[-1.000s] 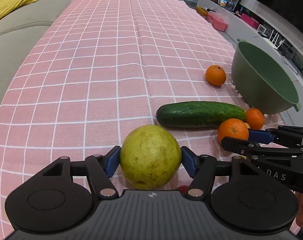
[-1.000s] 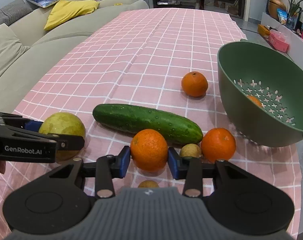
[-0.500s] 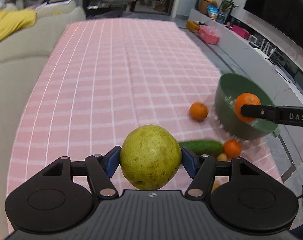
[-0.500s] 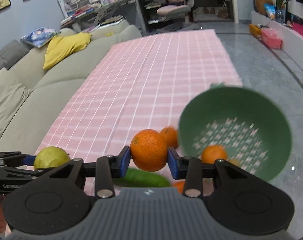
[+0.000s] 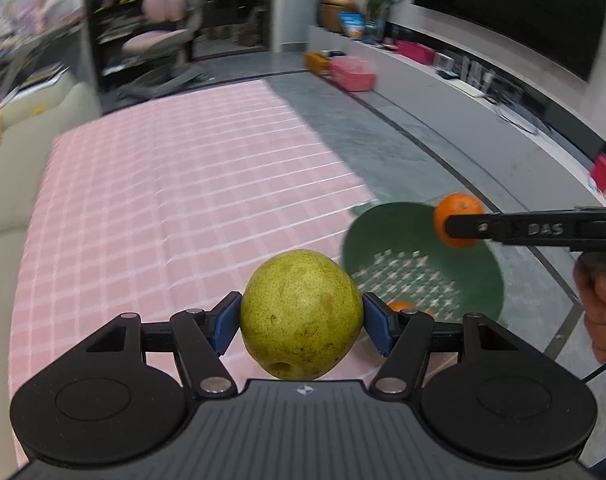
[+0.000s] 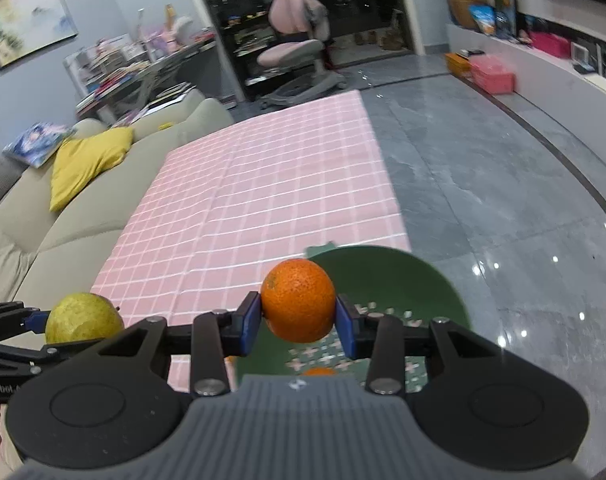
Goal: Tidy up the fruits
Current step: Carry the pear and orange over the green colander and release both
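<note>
The left hand-held gripper (image 5: 301,320) is clamped on a yellow-green pear (image 5: 301,314), its blue pads (image 5: 225,322) pressing both sides of the fruit, which hangs clear above the bench (image 5: 163,200) with its pink checked cloth. In the right wrist view that same pear (image 6: 83,319) shows at the lower left, just beside the right tool's body.

The right hand-held gripper (image 6: 298,322) is closed on an orange (image 6: 298,300), a blue pad (image 6: 250,322) tight against either side. From the left wrist view this orange (image 5: 459,220) is held in the air over the far rim of a green colander (image 5: 475,272), and a hand (image 5: 601,312) grips the tool's handle at the right edge.

The colander (image 6: 399,276) sits at the near right corner of the cloth, directly below and beyond the held orange. Inside it, on the perforated bottom, lies another orange (image 6: 318,371), partly hidden by the gripper body.

Beyond the bench lie a grey floor (image 6: 483,184), a sofa (image 6: 43,220) with a yellow cushion (image 6: 89,160) on the left, and a pink chair (image 6: 295,28) at the far end.
</note>
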